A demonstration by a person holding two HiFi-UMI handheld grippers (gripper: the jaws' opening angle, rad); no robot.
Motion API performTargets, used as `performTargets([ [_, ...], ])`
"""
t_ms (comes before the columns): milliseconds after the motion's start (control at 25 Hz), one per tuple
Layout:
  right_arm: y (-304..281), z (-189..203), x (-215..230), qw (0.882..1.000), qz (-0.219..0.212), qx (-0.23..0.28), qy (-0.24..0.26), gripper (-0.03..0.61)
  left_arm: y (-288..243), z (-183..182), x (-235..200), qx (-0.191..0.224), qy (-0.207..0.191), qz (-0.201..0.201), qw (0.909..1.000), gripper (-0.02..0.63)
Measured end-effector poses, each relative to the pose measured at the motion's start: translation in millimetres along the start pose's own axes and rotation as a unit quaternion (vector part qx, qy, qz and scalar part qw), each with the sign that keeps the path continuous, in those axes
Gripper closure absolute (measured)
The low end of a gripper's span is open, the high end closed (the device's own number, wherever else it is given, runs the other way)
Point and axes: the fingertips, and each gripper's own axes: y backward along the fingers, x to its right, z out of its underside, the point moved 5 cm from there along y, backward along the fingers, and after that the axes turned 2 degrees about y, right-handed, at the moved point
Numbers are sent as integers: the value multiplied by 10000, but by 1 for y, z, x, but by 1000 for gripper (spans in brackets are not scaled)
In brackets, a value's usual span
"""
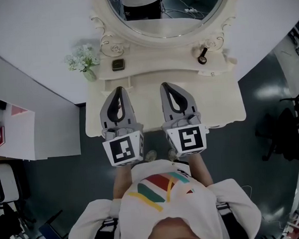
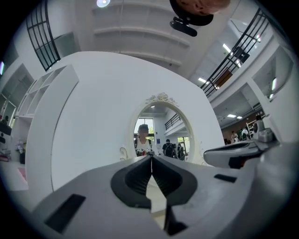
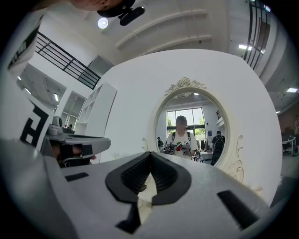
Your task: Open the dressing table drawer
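Two claws over the cream dressing table [image 1: 219, 104]: left claw [image 1: 119, 89] and right claw [image 1: 166, 85], side by side above the tabletop. Each is pressed together on nothing and points toward the oval mirror [image 1: 168, 19]. The drawer cannot be made out from above. Flower vase [image 1: 85, 62] at back left.

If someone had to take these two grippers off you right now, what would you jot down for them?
Left gripper: jaws shut, nothing between them, held over the dressing table top.
Right gripper: beside it, also shut and empty.
Things: the table stands straight ahead, below the oval mirror, with flowers at its back left corner. The drawer front cannot be seen from above.
Done: nothing that shows; no drawer stands pulled out.
Left: probably lower a gripper to the table's front, take hold of the drawer and pull it open.
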Motion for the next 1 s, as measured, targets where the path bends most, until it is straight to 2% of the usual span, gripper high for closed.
performTargets([
  [200,6,2,-3,9999,14,-136,-27,578,3,2,-1,53,64,2,10000,604],
  [440,9,2,0,9999,55,-47,-81,578,4,5,7,71,54,124,9999,604],
  [1000,12,2,1,10000,90,-21,-21,578,6,8,8,-11,39,88,10000,604],
])
